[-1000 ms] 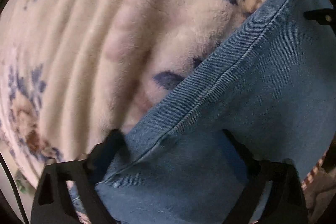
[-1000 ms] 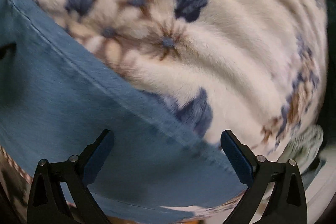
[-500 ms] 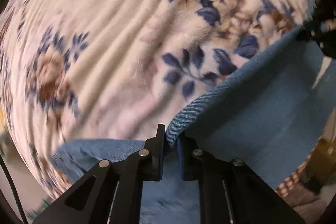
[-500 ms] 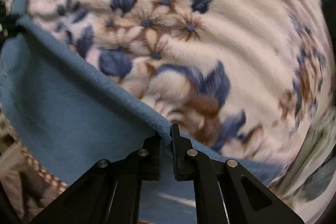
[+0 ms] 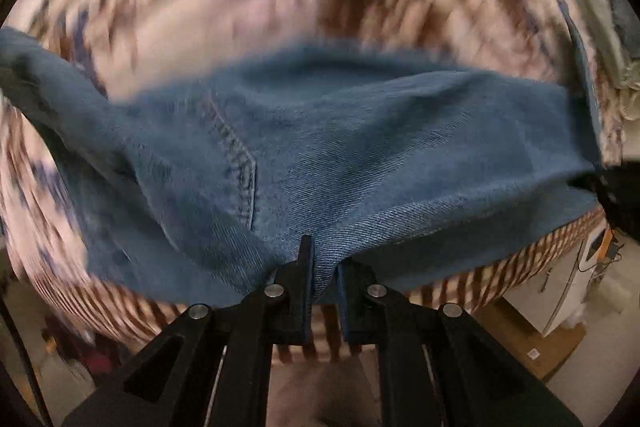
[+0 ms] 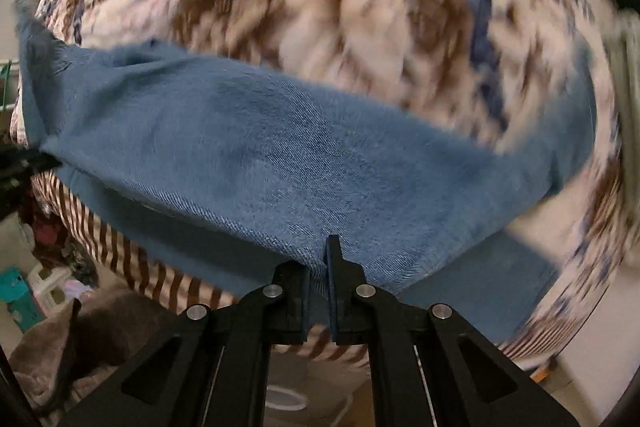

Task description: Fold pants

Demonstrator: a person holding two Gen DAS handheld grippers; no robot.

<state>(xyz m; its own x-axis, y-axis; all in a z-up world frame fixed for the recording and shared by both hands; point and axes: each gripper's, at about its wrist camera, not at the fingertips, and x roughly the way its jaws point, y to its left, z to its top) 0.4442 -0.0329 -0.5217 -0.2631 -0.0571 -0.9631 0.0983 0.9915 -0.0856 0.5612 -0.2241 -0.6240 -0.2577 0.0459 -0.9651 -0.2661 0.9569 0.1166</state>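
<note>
both grippers, left gripper (image 5: pixel 322 269) and right gripper (image 6: pixel 318 269), had jaws clamped on the pants (image 5: pixel 360 155) edge, denim lifted ahead over the floral blanket (image 6: pixel 320 7). fold judged mid-carry; laying flat and further folds remained.

The pants (image 5: pixel 360 155) stretch across the near edge of the blanket (image 5: pixel 240 7); the left gripper (image 5: pixel 323 267) and right gripper (image 6: pixel 318 267) pinch their near edge; the blanket extends behind.

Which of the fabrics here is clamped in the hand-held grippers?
The blue denim pants: both hand-held grippers, left and right, pinch their edge. The floral blanket lies behind, ungripped.
</note>
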